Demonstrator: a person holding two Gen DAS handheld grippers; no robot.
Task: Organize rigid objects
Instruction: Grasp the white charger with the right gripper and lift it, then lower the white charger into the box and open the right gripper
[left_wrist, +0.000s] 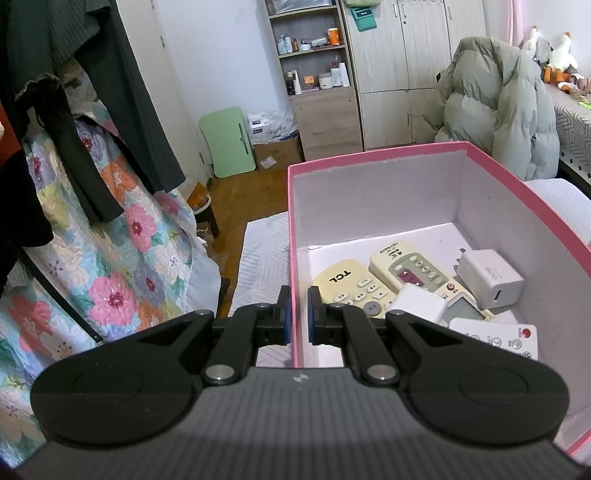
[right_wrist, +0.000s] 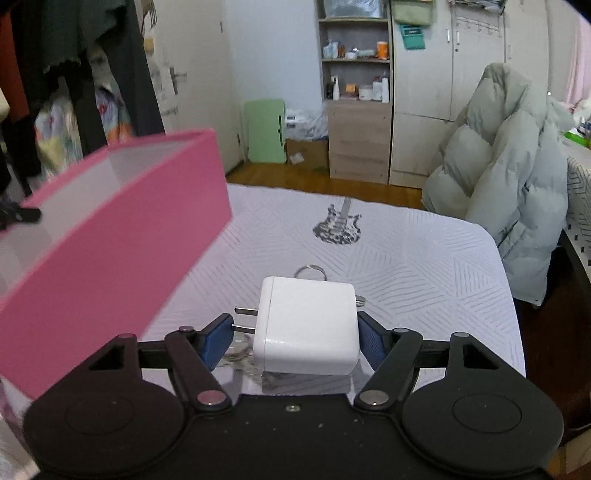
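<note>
Clamping pink box (left_wrist: 369, 157) (right jaws around charger (right_wrist: 306, 325))

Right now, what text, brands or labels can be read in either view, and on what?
"TCL": cream remote in the pink box.
Print on the second remote, the white charger and the white remote: too small or blurred.
Right view, charger: no text shows.

"TCL" is printed on the cream remote (left_wrist: 347, 284) in the box.
</note>
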